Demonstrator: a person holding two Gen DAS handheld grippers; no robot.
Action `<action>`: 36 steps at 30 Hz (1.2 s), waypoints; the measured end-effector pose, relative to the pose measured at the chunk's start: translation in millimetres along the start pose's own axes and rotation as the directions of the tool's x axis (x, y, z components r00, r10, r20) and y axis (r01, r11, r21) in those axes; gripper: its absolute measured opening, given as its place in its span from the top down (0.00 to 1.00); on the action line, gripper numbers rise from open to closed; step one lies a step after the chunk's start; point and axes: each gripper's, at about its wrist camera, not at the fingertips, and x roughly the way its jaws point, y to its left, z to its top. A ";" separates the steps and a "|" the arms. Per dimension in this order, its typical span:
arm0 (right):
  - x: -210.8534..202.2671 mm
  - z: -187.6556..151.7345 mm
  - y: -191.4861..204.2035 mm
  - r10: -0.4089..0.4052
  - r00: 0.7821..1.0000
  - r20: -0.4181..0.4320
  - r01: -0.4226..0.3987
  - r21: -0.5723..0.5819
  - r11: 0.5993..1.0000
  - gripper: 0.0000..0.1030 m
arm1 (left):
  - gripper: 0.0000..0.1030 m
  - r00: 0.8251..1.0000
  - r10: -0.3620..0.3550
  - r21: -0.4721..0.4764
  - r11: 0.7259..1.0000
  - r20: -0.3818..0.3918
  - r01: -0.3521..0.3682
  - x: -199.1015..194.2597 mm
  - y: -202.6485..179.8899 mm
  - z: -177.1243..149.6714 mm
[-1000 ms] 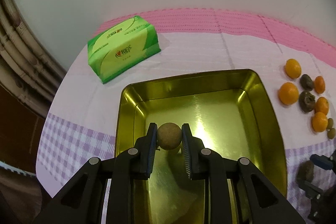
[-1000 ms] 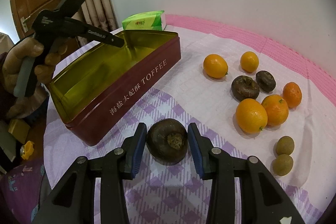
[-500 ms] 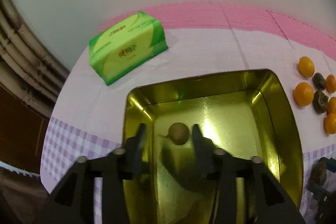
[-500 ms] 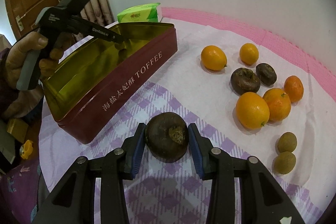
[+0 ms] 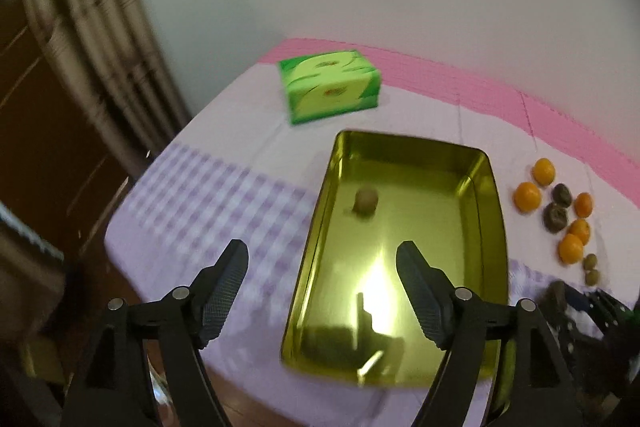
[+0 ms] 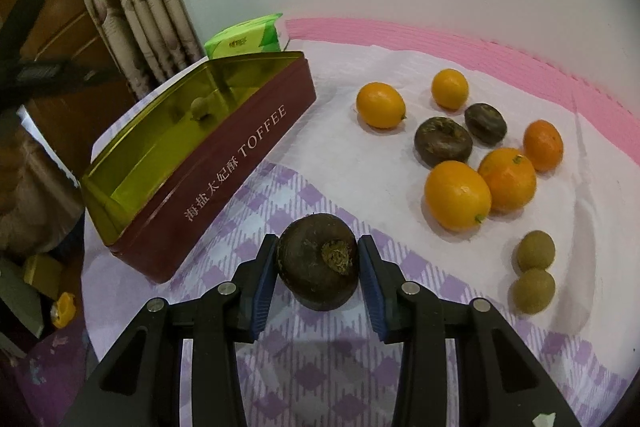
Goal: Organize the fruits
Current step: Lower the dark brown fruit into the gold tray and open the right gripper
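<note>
Covering the table: a cloth, white at the back and lilac check at the front, probably there to stop fruit rolling
Tin: open toffee tin, dark red outside and gold inside, its side reading "海盐太妃酥 TOFFEE"; it serves as the place for sorted fruit
Tissue pack: green, behind the tin; its print is too blurred to read
Left gripper: above the tin's near end, jaws opening with nothing between them
Right gripper: blue pads clamped on a dark brown round fruit, lifted clear of the cloth, likely bound for the tin
Loose fruit: five orange ones and two more dark ones grouped on the white part, well apart from the tin
Two small tan fruits: touching, nearest the right gripper
Tan fruit in the tin: alone on the gold floor, the only one sorted yet
</note>
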 end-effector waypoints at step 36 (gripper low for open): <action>114.7 144.7 98.8 0.063 0.994 -0.094 -0.069 -0.058 0.996 0.61 | 0.20 0.990 0.140 0.030 0.990 0.033 -0.141 0.2 11.3 -37.5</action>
